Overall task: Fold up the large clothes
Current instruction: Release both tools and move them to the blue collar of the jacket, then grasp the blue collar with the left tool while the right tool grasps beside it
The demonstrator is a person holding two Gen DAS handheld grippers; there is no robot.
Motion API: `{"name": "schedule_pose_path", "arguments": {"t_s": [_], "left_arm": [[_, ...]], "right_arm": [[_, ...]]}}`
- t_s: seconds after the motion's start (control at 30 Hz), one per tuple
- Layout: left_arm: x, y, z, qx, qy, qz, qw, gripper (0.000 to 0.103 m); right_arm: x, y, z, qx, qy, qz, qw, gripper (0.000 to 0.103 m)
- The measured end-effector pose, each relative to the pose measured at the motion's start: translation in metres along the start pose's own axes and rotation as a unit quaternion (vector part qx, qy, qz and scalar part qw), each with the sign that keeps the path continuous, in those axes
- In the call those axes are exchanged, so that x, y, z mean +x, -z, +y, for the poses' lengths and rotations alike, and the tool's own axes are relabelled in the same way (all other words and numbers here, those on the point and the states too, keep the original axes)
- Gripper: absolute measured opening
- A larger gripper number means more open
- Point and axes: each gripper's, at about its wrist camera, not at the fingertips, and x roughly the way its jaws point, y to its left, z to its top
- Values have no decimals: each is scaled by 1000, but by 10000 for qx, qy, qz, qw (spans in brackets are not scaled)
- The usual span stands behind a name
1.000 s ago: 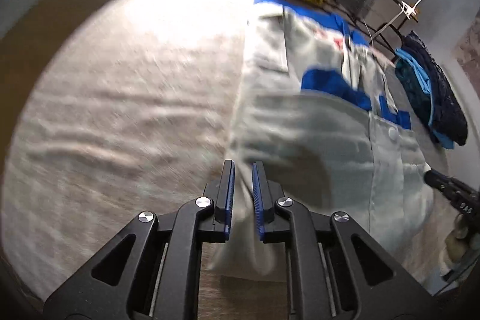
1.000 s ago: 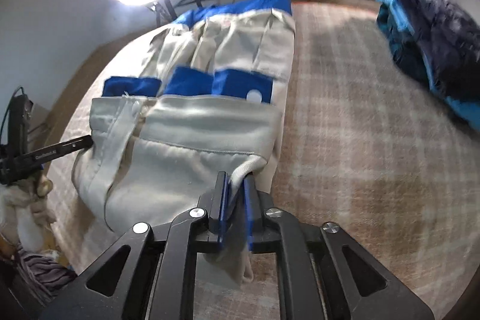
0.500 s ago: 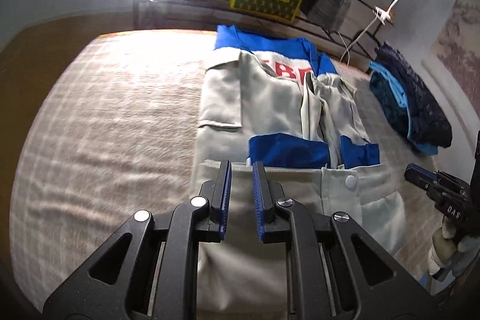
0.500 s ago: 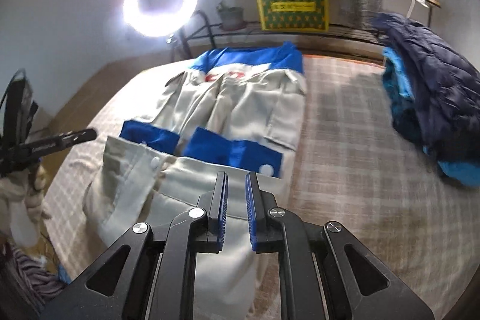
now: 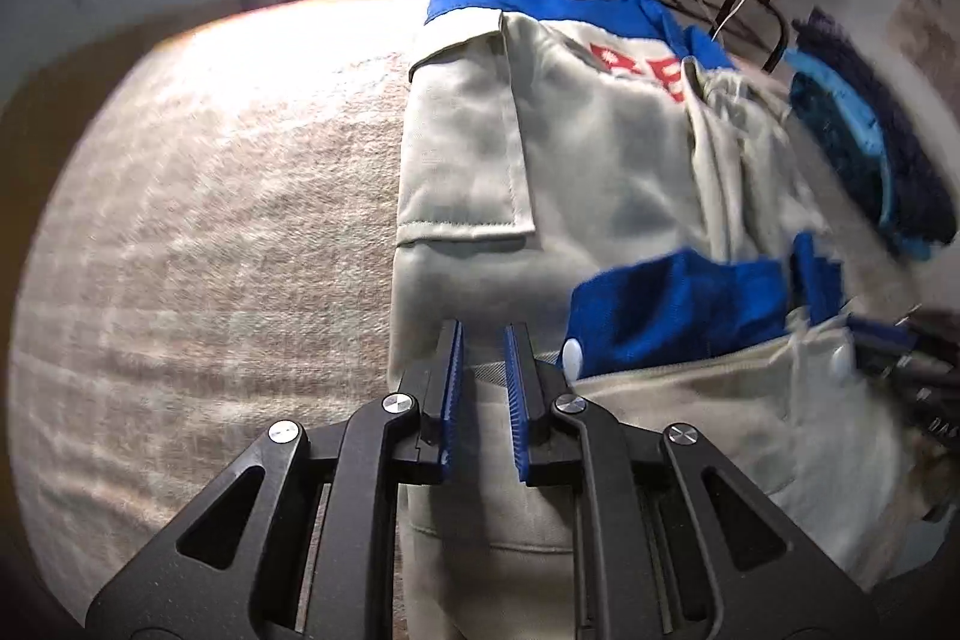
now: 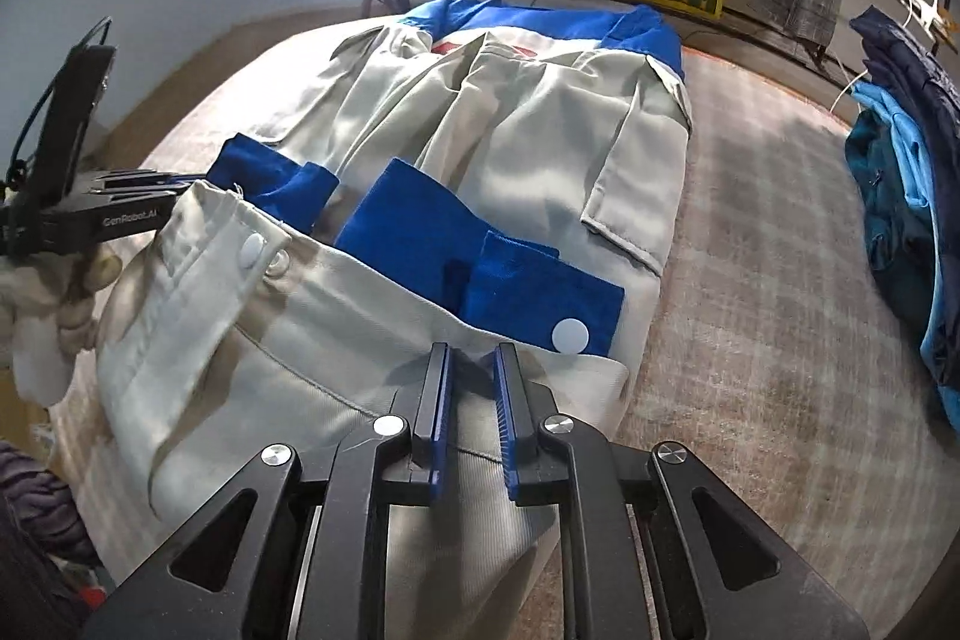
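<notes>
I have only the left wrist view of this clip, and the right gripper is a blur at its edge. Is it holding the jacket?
Observer: No. The right gripper has just been opening its jaws. Nothing is between them, and the jacket lies underneath.
Operator: How does the folded-up hem lie on that side?
Observer: The hem lies flat across a blue cuff on the right. Its left corner looks raised, right by the tips of the left gripper.
Operator: Is any of the person in frame?
Observer: Yes, a gloved hand shows just below the left gripper.
</notes>
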Motion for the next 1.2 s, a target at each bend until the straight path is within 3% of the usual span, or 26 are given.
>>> {"name": "schedule_pose_path", "arguments": {"t_s": [0.13,0.2,0.3,0.33,0.4,0.43,0.57,0.7,1.0,1.2], "left_arm": [[-10,-17,19,-347,594,-51,9976,15],[-13,-32,25,-310,777,-162,9964,34],[-11,-63,34,-393,948,-342,9941,41],[-8,-75,38,-473,1053,-373,9926,43],[2,-102,42,-617,1236,-391,9896,59],[9,-117,46,-722,1340,-406,9875,60],[44,-163,67,-1253,1625,-272,9783,60],[78,-198,84,-1640,1814,-245,9693,60],[125,-235,81,-1469,1986,-18,9690,60],[142,-241,73,-1347,1991,126,9706,60]], "right_arm": [[-17,-11,-13,-24,-449,-163,9989,22],[-26,-21,-30,105,-599,-336,9976,22],[-29,-41,-58,307,-588,-589,9961,22],[-27,-51,-72,423,-530,-675,9954,24],[-18,-70,-102,742,-607,-794,9922,38],[-10,-81,-119,969,-694,-861,9891,43],[24,-113,-176,1691,-940,-977,9762,44],[57,-133,-205,1921,-866,-959,9728,44],[103,-168,-233,2018,-1027,-953,9693,44],[129,-183,-241,2108,-1154,-805,9673,44]]}}
